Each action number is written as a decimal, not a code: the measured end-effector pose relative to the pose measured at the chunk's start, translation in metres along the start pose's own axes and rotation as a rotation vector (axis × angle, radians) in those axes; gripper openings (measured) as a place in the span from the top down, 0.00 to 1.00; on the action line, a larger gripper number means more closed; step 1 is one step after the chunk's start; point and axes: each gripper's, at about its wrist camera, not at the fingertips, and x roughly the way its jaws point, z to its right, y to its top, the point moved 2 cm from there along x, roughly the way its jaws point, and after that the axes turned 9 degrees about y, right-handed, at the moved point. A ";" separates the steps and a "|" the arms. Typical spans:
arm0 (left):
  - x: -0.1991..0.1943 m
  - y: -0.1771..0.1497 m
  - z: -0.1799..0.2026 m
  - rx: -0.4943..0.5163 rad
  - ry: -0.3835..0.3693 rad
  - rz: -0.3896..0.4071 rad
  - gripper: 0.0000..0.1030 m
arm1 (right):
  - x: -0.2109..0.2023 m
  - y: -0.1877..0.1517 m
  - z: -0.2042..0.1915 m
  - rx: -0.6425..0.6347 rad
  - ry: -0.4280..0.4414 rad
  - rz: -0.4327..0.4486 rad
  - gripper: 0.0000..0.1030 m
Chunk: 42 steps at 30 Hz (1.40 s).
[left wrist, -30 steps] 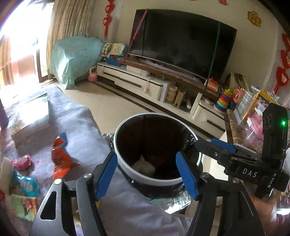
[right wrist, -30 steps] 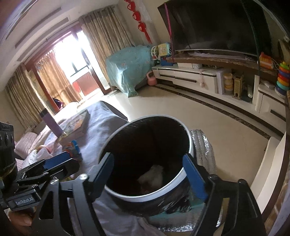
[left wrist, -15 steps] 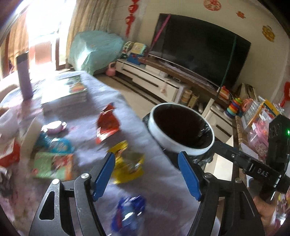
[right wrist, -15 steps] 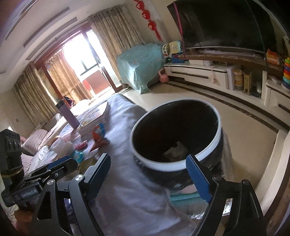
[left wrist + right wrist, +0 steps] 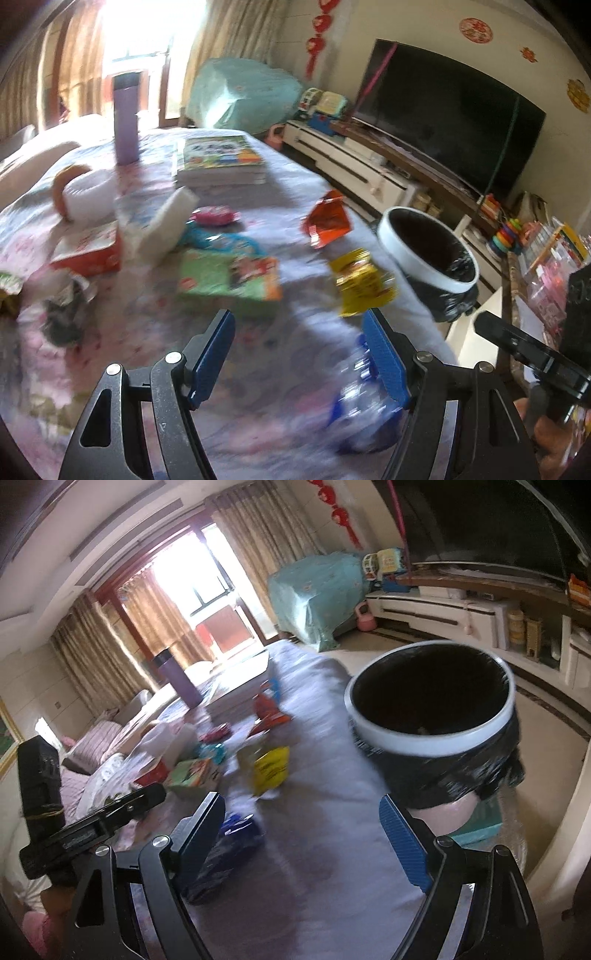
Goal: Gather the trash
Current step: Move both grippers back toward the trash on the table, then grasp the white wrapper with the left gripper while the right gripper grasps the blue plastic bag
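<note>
A round bin with a white rim and black liner stands off the table's right edge; it also shows in the right wrist view. Wrappers lie on the cloth-covered table: yellow, orange-red, green, pink and a blue one by my left gripper's right finger. My left gripper is open and empty above the table. My right gripper is open and empty, near the bin, with the blue wrapper at its left finger.
A purple flask, a stack of books, a white tissue pack and a red box stand further back on the table. A TV on a low cabinet lies beyond the bin.
Both grippers have pulled back from over the bin and swung left toward the table. The bin now sits to the right and the wrappers fill the view.
</note>
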 end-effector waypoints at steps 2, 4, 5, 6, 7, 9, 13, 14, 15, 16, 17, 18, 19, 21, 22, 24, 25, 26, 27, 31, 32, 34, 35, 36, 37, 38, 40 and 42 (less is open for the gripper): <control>-0.004 -0.003 -0.008 -0.011 0.017 -0.007 0.31 | 0.004 -0.008 -0.009 -0.008 0.017 -0.017 0.15; -0.008 -0.006 -0.017 -0.024 0.031 -0.013 0.31 | 0.007 -0.016 -0.018 -0.013 0.031 -0.029 0.15; -0.009 -0.007 -0.019 -0.025 0.037 -0.015 0.31 | 0.009 -0.020 -0.022 -0.016 0.039 -0.038 0.15; -0.010 -0.008 -0.021 -0.028 0.046 -0.018 0.31 | 0.011 -0.023 -0.026 -0.019 0.044 -0.045 0.15; -0.012 -0.010 -0.025 -0.032 0.058 -0.019 0.31 | 0.014 -0.027 -0.031 -0.023 0.055 -0.055 0.15; -0.016 -0.010 -0.037 -0.038 0.068 -0.020 0.31 | 0.018 -0.032 -0.038 -0.029 0.067 -0.070 0.15; -0.022 -0.019 -0.060 -0.068 0.096 -0.026 0.30 | 0.026 -0.042 -0.051 -0.031 0.097 -0.101 0.15; -0.024 -0.021 -0.065 -0.078 0.105 -0.026 0.29 | 0.029 -0.045 -0.055 -0.032 0.108 -0.113 0.15; -0.026 -0.022 -0.072 -0.088 0.113 -0.024 0.26 | 0.031 -0.048 -0.059 -0.034 0.112 -0.118 0.15; -0.029 -0.024 -0.079 -0.102 0.124 -0.020 0.25 | 0.034 -0.051 -0.064 -0.039 0.117 -0.127 0.15; -0.027 -0.025 -0.085 -0.112 0.132 -0.017 0.25 | 0.038 -0.053 -0.068 -0.045 0.122 -0.139 0.15; -0.028 -0.025 -0.090 -0.121 0.142 -0.014 0.25 | 0.039 -0.055 -0.071 -0.048 0.125 -0.143 0.15; -0.029 -0.026 -0.096 -0.132 0.152 -0.013 0.24 | 0.043 -0.056 -0.074 -0.051 0.129 -0.149 0.15; -0.031 -0.026 -0.108 -0.154 0.168 -0.012 0.24 | 0.049 -0.058 -0.078 -0.056 0.130 -0.164 0.15; -0.032 -0.025 -0.113 -0.163 0.176 -0.012 0.24 | 0.052 -0.058 -0.079 -0.056 0.130 -0.169 0.15; -0.031 -0.024 -0.123 -0.181 0.188 -0.009 0.24 | 0.059 -0.059 -0.080 -0.052 0.128 -0.183 0.15; -0.030 -0.023 -0.126 -0.185 0.193 -0.007 0.24 | 0.061 -0.060 -0.080 -0.050 0.126 -0.186 0.15; -0.028 -0.020 -0.128 -0.186 0.200 -0.006 0.24 | 0.065 -0.060 -0.080 -0.047 0.122 -0.193 0.15; -0.025 -0.019 -0.130 -0.186 0.207 -0.006 0.24 | 0.067 -0.061 -0.080 -0.043 0.119 -0.196 0.15; -0.009 -0.010 -0.140 -0.186 0.234 -0.007 0.23 | 0.076 -0.061 -0.080 -0.025 0.106 -0.204 0.15; -0.003 -0.008 -0.144 -0.188 0.240 -0.012 0.23 | 0.078 -0.060 -0.080 -0.025 0.099 -0.202 0.15; 0.010 -0.005 -0.150 -0.200 0.243 -0.024 0.23 | 0.081 -0.059 -0.079 -0.025 0.090 -0.199 0.16; 0.016 -0.003 -0.152 -0.206 0.240 -0.029 0.23 | 0.083 -0.059 -0.078 -0.021 0.085 -0.200 0.16; 0.020 -0.002 -0.154 -0.213 0.237 -0.034 0.23 | 0.084 -0.059 -0.076 -0.017 0.082 -0.199 0.17; 0.025 0.000 -0.157 -0.219 0.231 -0.038 0.24 | 0.085 -0.059 -0.075 -0.015 0.077 -0.198 0.22; 0.029 0.002 -0.159 -0.223 0.227 -0.038 0.24 | 0.087 -0.059 -0.073 -0.012 0.069 -0.196 0.33; 0.034 0.004 -0.159 -0.217 0.219 -0.025 0.36 | 0.090 -0.058 -0.070 -0.002 0.062 -0.198 0.54; 0.039 0.004 -0.158 -0.204 0.204 -0.038 0.60 | 0.091 -0.058 -0.069 -0.002 0.061 -0.199 0.56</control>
